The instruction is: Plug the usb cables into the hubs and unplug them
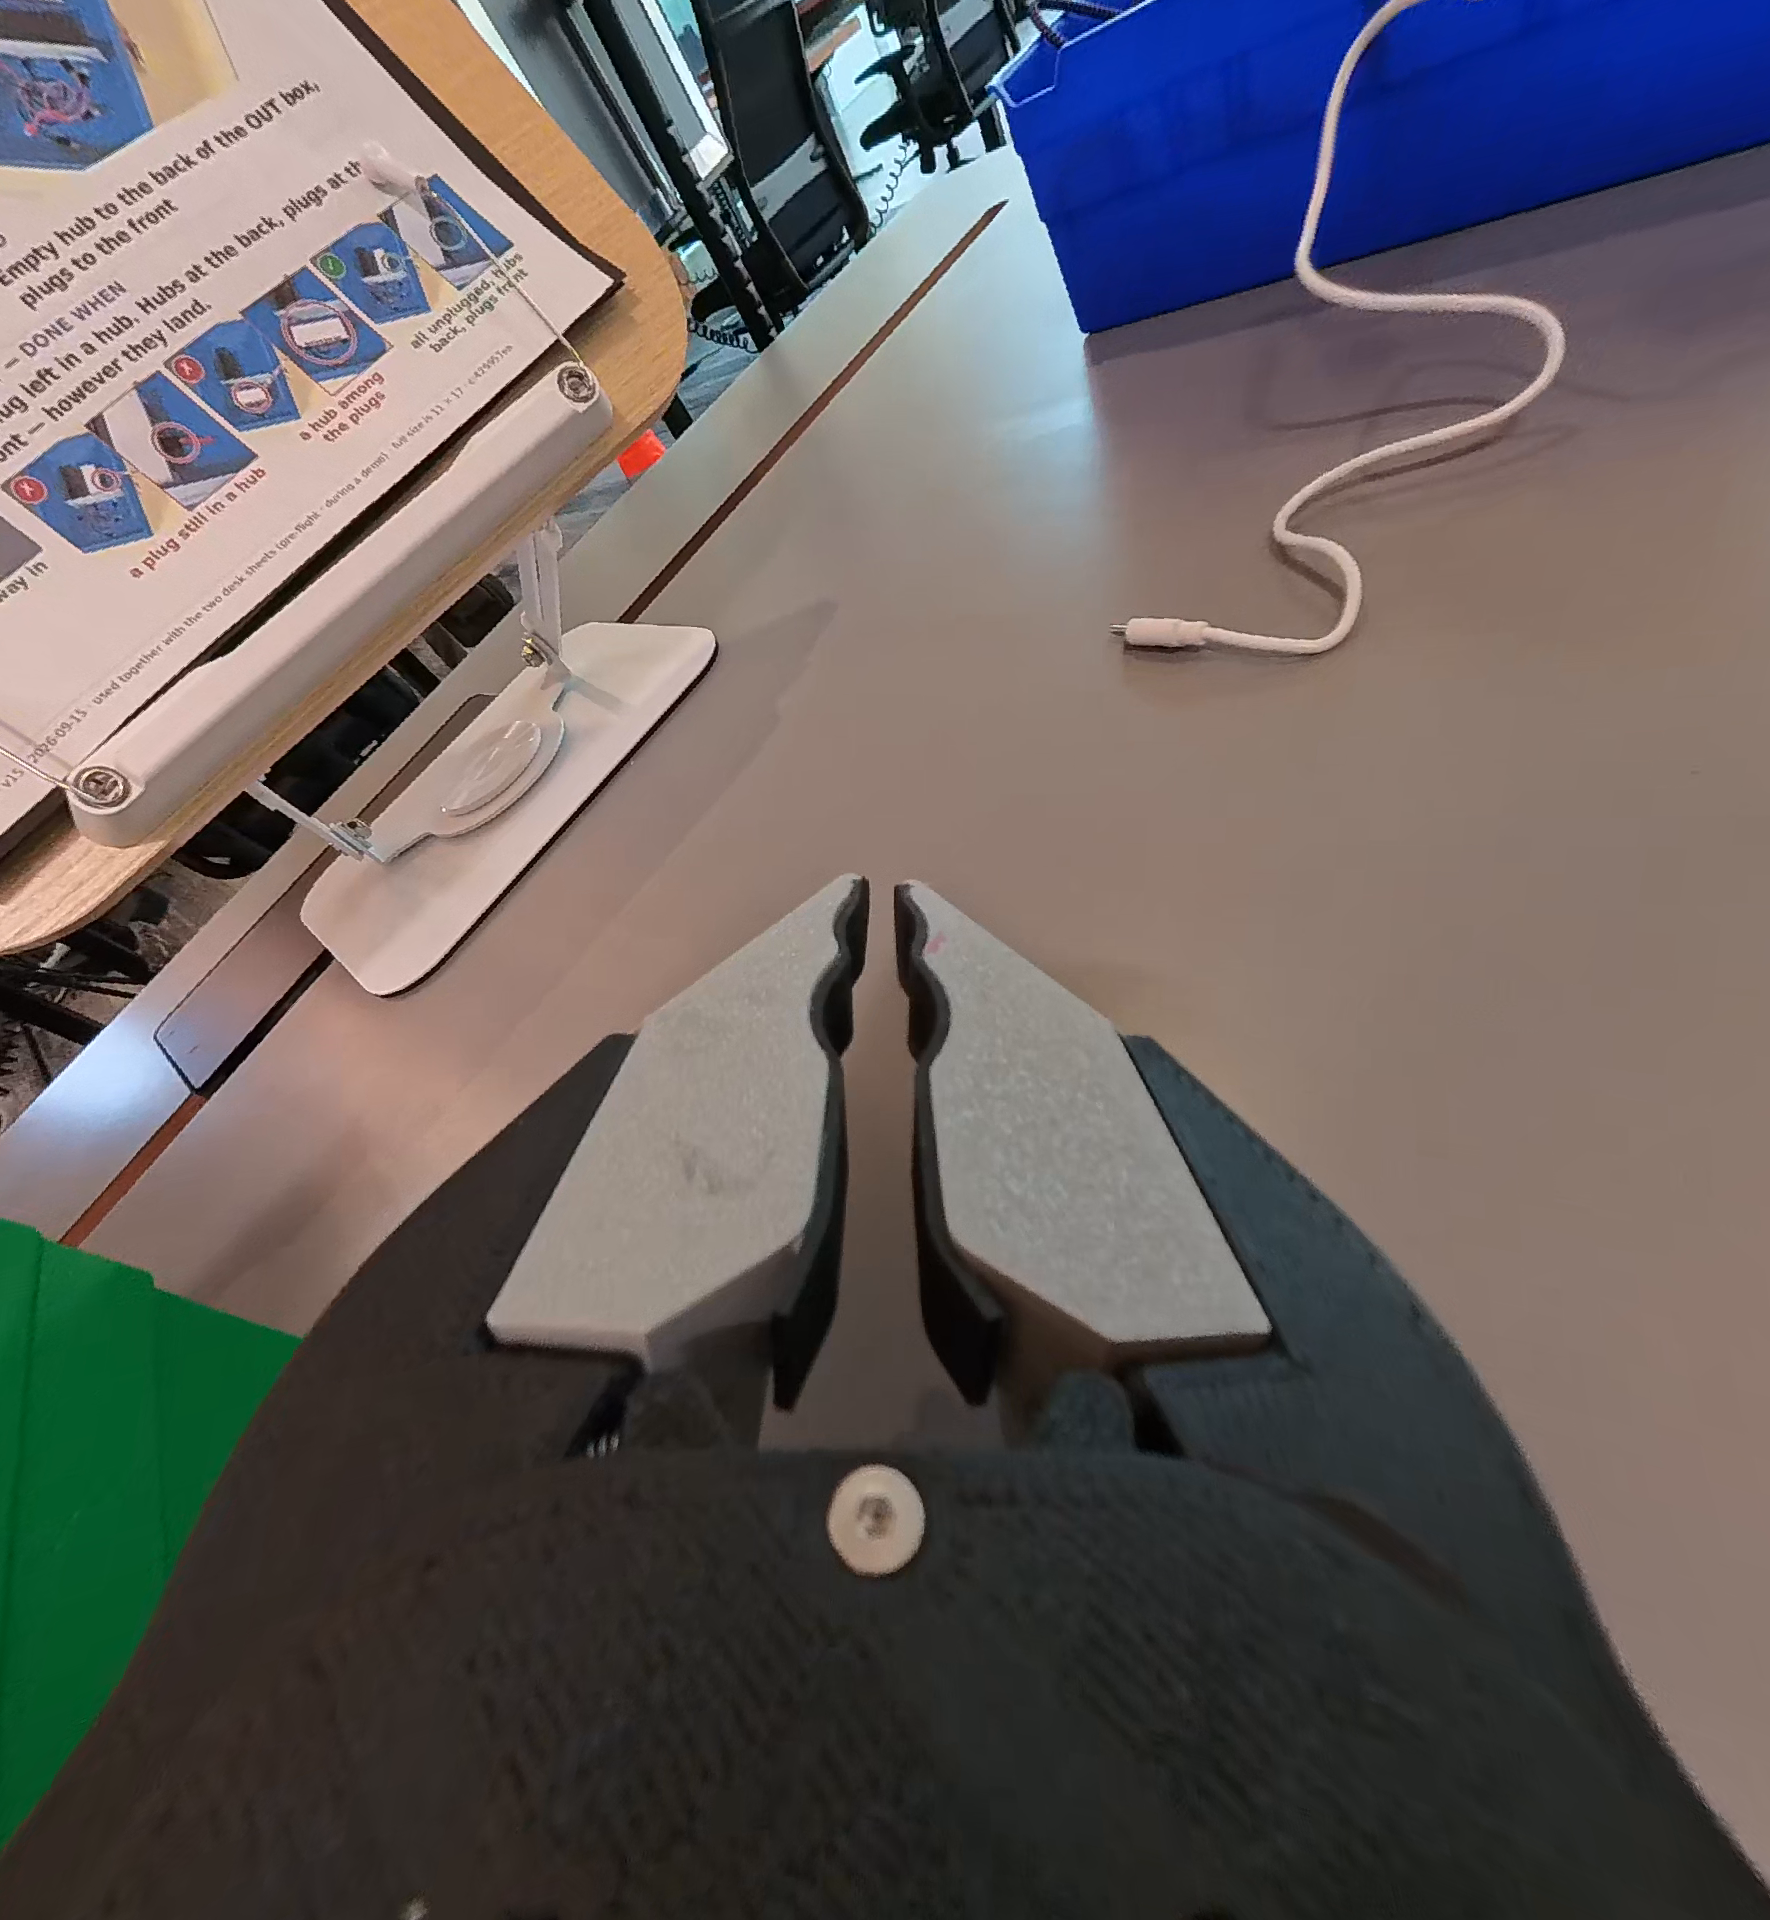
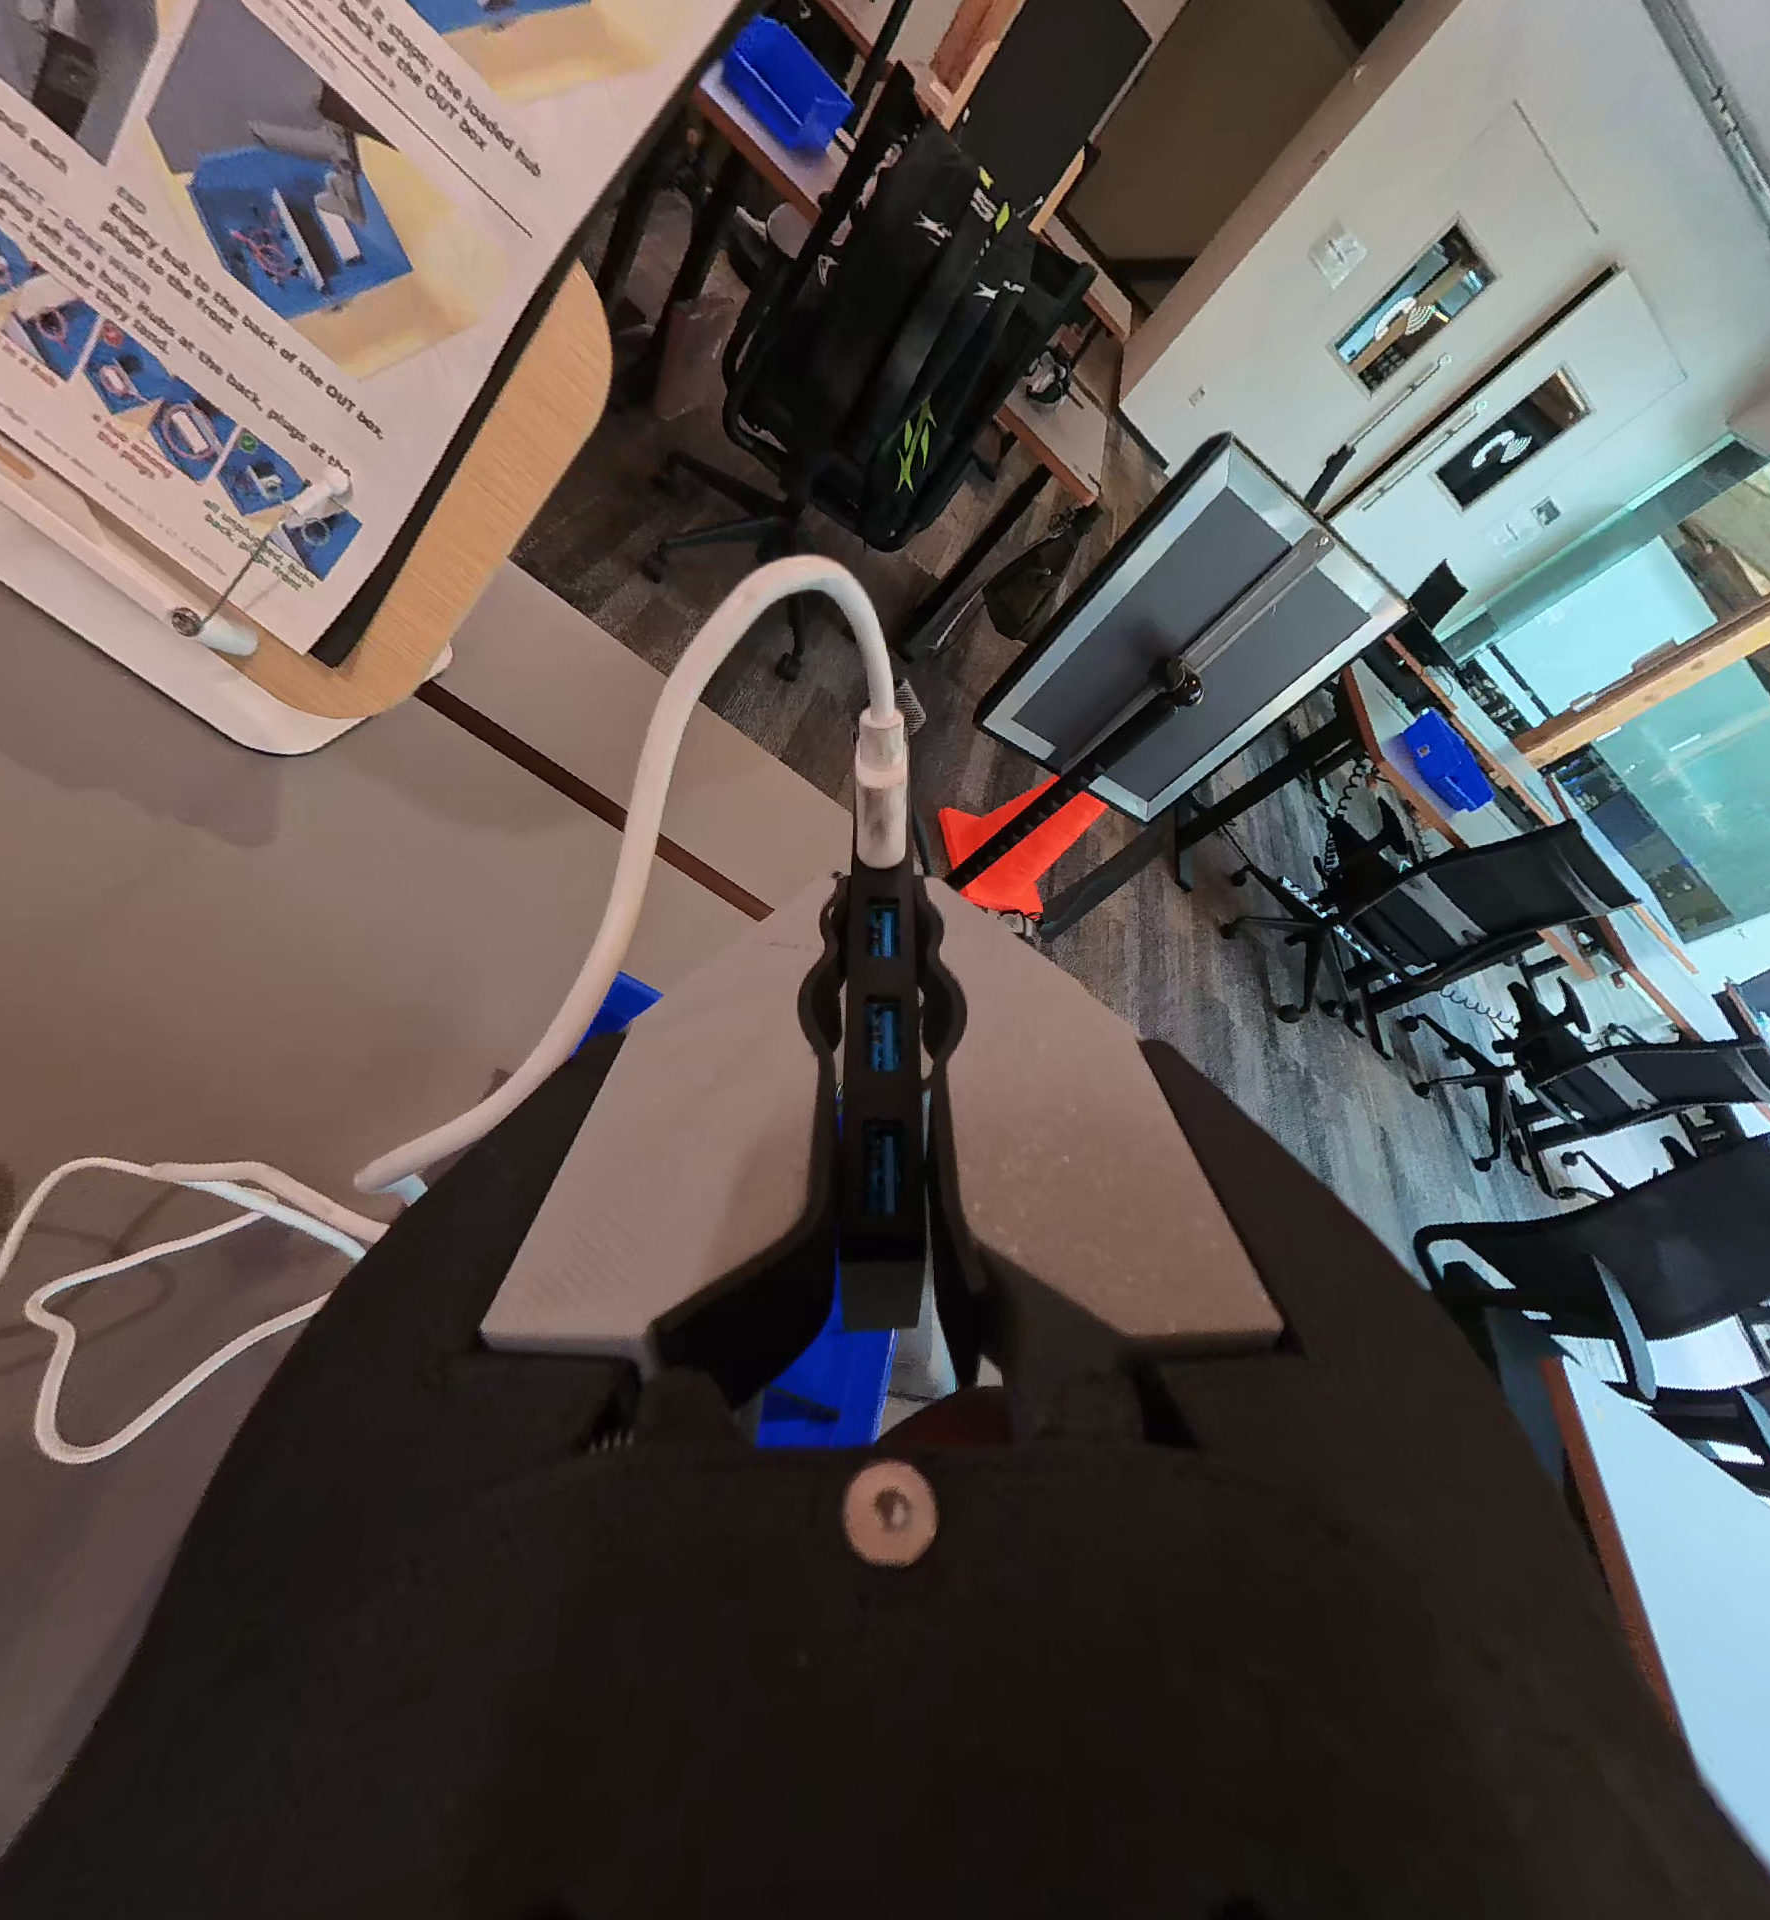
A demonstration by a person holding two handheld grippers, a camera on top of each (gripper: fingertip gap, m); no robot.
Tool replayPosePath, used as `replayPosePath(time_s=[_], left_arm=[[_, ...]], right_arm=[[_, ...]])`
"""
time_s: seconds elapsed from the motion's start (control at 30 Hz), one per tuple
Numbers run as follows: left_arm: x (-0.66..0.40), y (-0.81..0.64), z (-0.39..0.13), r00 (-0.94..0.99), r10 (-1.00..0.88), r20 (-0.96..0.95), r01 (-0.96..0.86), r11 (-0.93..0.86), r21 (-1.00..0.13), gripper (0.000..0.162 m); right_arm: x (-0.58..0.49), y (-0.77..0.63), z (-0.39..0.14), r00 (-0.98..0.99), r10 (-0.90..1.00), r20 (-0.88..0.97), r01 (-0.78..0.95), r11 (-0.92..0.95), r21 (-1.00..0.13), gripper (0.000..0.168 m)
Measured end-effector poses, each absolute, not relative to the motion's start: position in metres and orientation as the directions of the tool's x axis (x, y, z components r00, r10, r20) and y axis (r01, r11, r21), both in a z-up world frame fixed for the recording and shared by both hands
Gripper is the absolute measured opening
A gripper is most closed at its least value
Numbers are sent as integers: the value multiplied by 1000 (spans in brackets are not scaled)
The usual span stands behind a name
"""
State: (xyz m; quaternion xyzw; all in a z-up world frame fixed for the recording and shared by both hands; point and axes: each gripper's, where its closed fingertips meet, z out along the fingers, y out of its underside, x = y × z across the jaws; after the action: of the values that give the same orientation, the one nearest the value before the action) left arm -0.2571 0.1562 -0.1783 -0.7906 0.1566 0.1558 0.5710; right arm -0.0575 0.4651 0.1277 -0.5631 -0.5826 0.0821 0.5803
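Note:
My right gripper (image 2: 882,904) is shut on a black USB hub (image 2: 883,1101) with three blue ports facing the camera, held in the air. A smooth white cable (image 2: 652,790) is plugged by its white plug (image 2: 881,790) into the hub's far end and loops down to the left. My left gripper (image 1: 881,896) is shut with only a narrow slit between the jaws, empty, low over the grey table (image 1: 1276,1039). A white braided cable (image 1: 1432,447) lies on the table ahead to the right, its loose plug (image 1: 1161,632) pointing left.
A blue bin (image 1: 1432,177) stands at the back right, with the braided cable running up into it. A document stand holding an instruction sheet (image 1: 237,416) is at the left on a white base (image 1: 507,831). A green object (image 1: 29,1507) is at the lower left. More braided cable (image 2: 29,1299) lies on the table. Across from one pair of fingers to the other is roughly 50 cm.

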Motion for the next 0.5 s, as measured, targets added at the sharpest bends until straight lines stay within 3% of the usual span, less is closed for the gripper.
replayPosePath(time_s=[0.5], left_arm=[[-258, 156, -179, 901, -66, -428, -427, -304, -851, 0]], right_arm=[[-51, 503, 70, 323, 786, 527, 633, 234, -738, 8]])
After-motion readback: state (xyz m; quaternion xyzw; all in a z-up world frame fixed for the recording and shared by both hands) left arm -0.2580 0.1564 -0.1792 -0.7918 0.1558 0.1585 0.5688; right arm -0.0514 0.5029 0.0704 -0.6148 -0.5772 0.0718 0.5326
